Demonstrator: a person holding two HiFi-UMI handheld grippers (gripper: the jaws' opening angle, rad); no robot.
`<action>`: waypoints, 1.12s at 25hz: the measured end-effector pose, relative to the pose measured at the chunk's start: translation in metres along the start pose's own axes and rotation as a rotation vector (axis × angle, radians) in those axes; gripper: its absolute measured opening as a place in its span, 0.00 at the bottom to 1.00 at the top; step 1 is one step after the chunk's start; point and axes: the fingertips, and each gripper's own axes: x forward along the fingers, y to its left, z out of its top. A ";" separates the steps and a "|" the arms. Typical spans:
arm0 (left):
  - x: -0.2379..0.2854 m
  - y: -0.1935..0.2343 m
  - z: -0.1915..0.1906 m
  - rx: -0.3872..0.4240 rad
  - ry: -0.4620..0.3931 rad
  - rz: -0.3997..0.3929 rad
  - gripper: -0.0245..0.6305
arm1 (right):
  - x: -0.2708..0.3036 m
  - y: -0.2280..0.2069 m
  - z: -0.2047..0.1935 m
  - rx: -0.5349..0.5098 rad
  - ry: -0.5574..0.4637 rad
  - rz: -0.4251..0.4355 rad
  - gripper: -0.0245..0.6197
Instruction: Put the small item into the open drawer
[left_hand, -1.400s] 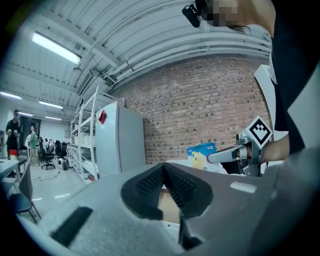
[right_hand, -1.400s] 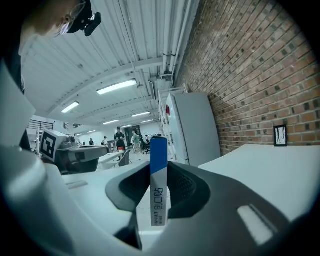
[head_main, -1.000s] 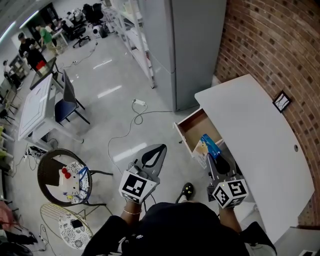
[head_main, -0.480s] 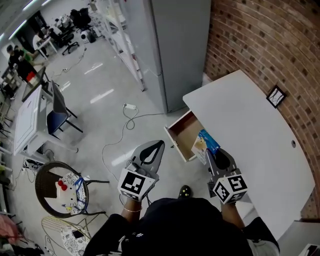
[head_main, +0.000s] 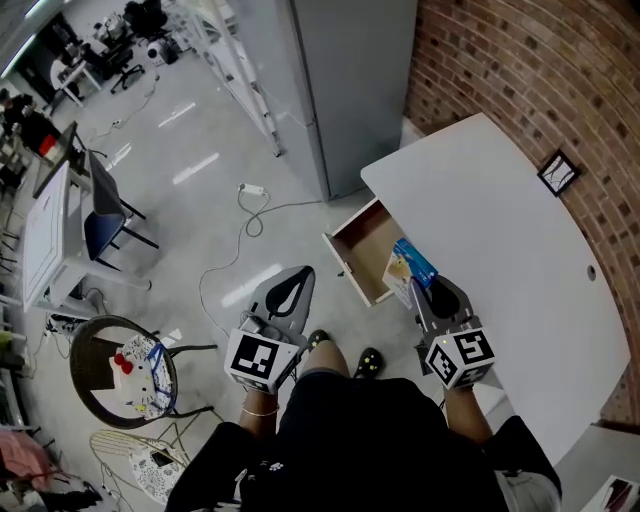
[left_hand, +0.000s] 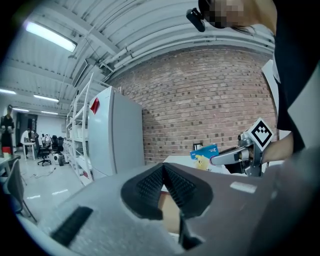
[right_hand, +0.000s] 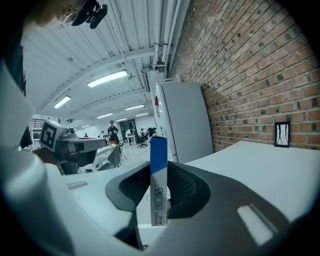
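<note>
In the head view my right gripper (head_main: 420, 288) is shut on a small blue-and-white box (head_main: 410, 268). The box hangs beside the right end of the open wooden drawer (head_main: 362, 250), which juts from under the white table (head_main: 500, 230). The drawer's bottom looks bare. In the right gripper view the box (right_hand: 158, 185) stands upright, pinched between the pads. My left gripper (head_main: 298, 274) hovers over the floor left of the drawer; its jaws (left_hand: 163, 167) are shut and hold nothing. The left gripper view shows the right gripper (left_hand: 231, 156) carrying the box (left_hand: 204, 151).
A tall grey cabinet (head_main: 350, 90) stands behind the drawer, a brick wall (head_main: 530, 70) runs behind the table, and a small picture frame (head_main: 558, 172) sits on it. A cable with a power strip (head_main: 250, 190) lies on the floor. Chairs (head_main: 120, 365) stand at the left.
The person and both grippers have shifted a little across the floor, and shoes now show below the grippers. The box has stayed clamped in the right gripper. The left gripper has stayed shut.
</note>
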 end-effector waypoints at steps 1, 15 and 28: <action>0.003 0.004 -0.003 -0.003 0.005 -0.004 0.02 | 0.004 -0.001 -0.002 -0.005 0.011 -0.006 0.20; 0.079 0.056 -0.016 0.037 0.053 -0.157 0.02 | 0.056 -0.027 -0.019 -0.015 0.122 -0.164 0.20; 0.112 0.120 -0.042 -0.003 0.060 -0.194 0.02 | 0.109 -0.030 -0.052 -0.073 0.258 -0.253 0.20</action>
